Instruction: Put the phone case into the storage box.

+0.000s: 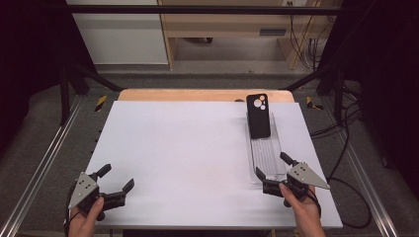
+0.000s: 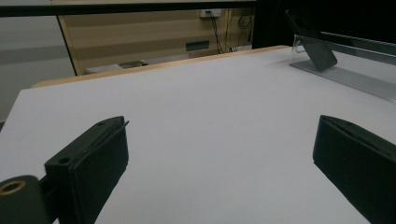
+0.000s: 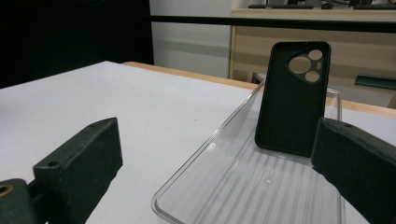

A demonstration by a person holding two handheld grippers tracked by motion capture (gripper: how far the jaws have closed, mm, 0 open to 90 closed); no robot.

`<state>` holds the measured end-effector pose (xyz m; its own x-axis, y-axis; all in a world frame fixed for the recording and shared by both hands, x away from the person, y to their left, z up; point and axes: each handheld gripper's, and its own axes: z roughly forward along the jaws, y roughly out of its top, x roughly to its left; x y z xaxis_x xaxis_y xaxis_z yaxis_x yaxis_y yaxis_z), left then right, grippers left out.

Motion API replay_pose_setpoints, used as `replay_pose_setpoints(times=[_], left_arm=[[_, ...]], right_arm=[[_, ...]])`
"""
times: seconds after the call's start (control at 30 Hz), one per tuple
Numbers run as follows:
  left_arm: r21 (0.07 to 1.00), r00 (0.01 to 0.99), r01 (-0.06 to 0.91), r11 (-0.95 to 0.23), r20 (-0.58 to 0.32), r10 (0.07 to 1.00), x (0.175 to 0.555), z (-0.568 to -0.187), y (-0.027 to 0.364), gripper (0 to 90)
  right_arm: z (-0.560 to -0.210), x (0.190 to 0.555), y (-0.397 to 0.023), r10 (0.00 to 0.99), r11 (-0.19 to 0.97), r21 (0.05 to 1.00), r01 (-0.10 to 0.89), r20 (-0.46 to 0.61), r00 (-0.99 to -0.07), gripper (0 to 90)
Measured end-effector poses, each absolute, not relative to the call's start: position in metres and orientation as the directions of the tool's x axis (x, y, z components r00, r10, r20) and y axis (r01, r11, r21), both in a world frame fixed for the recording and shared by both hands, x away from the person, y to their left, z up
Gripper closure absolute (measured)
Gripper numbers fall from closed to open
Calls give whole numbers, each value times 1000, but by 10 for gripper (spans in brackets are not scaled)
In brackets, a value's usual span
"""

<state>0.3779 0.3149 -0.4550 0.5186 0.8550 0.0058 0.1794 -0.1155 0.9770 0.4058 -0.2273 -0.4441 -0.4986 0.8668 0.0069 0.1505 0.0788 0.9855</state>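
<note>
White tabletop [image 1: 197, 148] carries a clear ribbed tray [image 1: 267, 160] at its right, where a black phone case [image 1: 258, 116] leans upright against the far wall, probably for easy pinching. Left gripper [image 1: 117, 179] and right gripper [image 1: 271, 170] both hover spread, empty.

The tabletop [image 1: 197, 148] is seen from above in the high view, looking forward and down. It is skimmed low and close in both gripper views, looking toward its far edge. The black phone case [image 1: 258, 116] in its clear tray [image 1: 267, 153] is shared: upper right in the left gripper view, centre-right and near in the right gripper view.
</note>
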Motion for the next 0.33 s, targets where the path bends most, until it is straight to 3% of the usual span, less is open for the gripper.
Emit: replay_pose_setpoints(times=[0.33], left_arm=[[978, 531, 177, -109, -1, 847, 378, -454, 310, 35]], right_arm=[[-452, 396, -229, 871, 122, 977, 173, -22, -491, 26]])
